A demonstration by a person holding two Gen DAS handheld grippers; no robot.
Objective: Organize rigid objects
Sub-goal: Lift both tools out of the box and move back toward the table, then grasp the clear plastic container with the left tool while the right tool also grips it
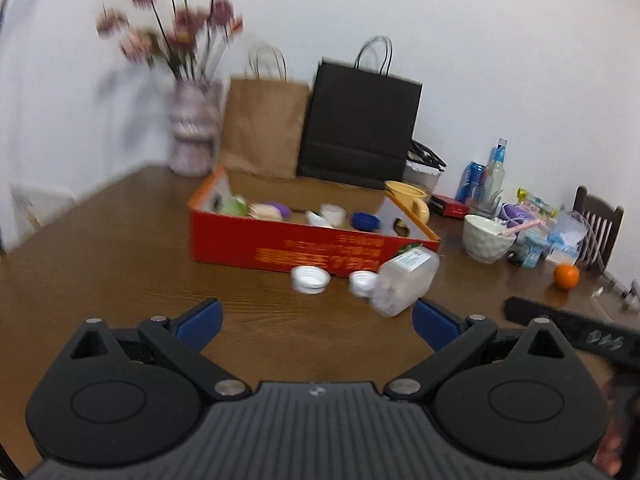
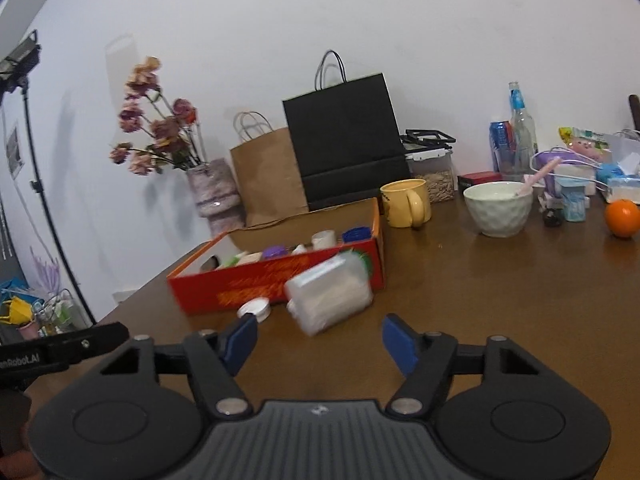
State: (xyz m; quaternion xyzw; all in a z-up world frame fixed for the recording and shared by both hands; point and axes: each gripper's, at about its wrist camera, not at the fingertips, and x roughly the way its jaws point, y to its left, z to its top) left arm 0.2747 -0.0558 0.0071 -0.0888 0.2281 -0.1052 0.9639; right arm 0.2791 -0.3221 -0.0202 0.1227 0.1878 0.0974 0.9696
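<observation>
A red cardboard box (image 1: 280, 248) (image 2: 256, 284) sits on the wooden table and holds several small items, among them a purple lid, a blue lid and white pieces. A clear plastic container (image 1: 404, 284) (image 2: 328, 300) lies tilted on its side against the box's front. Two white lids (image 1: 310, 278) (image 1: 362, 280) lie beside it; the right wrist view shows one white lid (image 2: 254, 308). My left gripper (image 1: 316, 326) is open over bare table, short of the lids. My right gripper (image 2: 320, 342) is open with nothing between its blue pads, the container just ahead of them.
A yellow mug (image 2: 406, 202), a white bowl (image 2: 498, 208) with a pink spoon and an orange (image 2: 622, 218) stand to the right. Behind the box are a black bag (image 2: 344, 140), a brown bag (image 2: 266, 176) and a flower vase (image 2: 214, 192). Bottles and packets crowd the far right.
</observation>
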